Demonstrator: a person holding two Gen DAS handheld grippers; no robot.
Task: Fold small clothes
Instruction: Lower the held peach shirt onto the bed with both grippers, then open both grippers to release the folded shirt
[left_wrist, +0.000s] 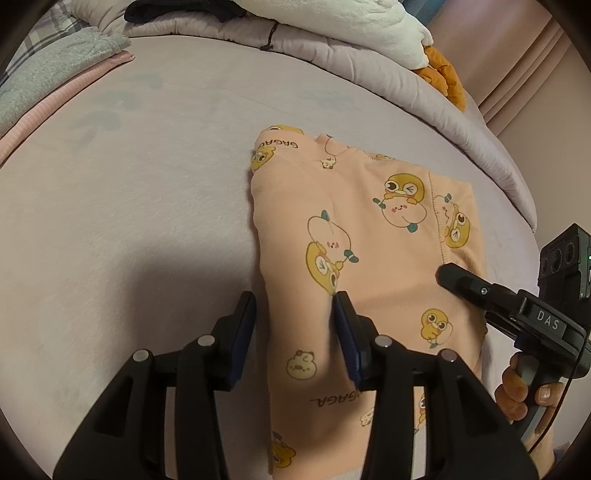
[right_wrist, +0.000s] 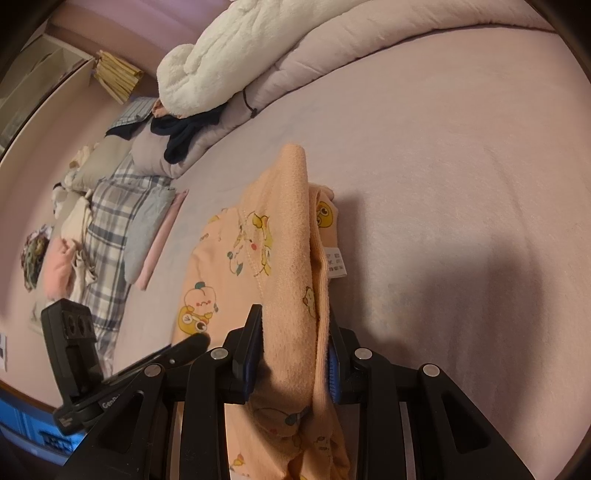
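Observation:
A small peach garment (left_wrist: 369, 251) printed with yellow ducks lies part-folded on the pale bed sheet (left_wrist: 129, 206). My left gripper (left_wrist: 295, 306) is open, its fingers straddling the garment's left folded edge near me. My right gripper (right_wrist: 293, 332) is shut on the garment's right edge (right_wrist: 291, 258) and holds that flap lifted upright, with the white care label (right_wrist: 336, 262) showing. The right gripper also shows in the left wrist view (left_wrist: 448, 275) at the garment's right side. The left gripper's finger (right_wrist: 192, 341) shows in the right wrist view.
A rolled lilac quilt (left_wrist: 332, 51) and a white plush blanket (left_wrist: 351, 18) lie along the bed's far side, with an orange soft toy (left_wrist: 443, 77). Folded grey and pink cloths (left_wrist: 55, 85) sit far left. Dark clothing (right_wrist: 181, 136) and plaid bedding (right_wrist: 114, 221) lie beyond.

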